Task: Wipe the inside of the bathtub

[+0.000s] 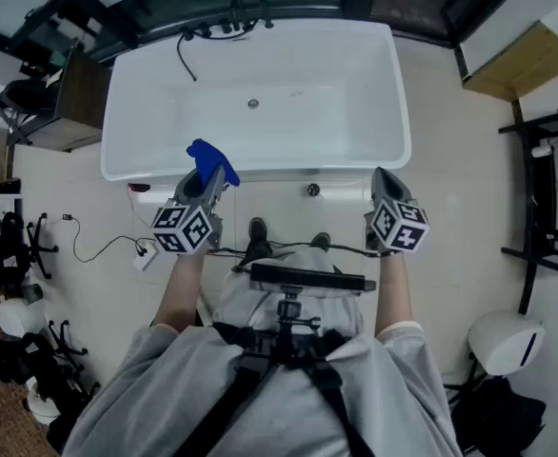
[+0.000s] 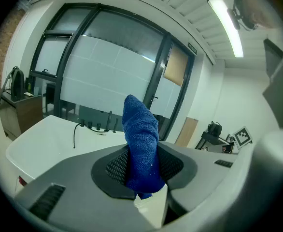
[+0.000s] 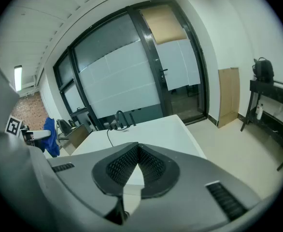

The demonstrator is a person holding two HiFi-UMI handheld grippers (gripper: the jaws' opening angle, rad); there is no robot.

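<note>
Your left gripper is pinching the blue cloth, which pokes up out of the jaws right over the near rim of the white bathtub. Your right gripper has its jaws pressed together on nothing, hovering just short of that same near rim, toward the tub's right end.

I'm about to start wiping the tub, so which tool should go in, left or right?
Left. The left tool is shut on the blue cloth, near the bathtub rim; the right tool is shut with nothing between its jaws.
</note>
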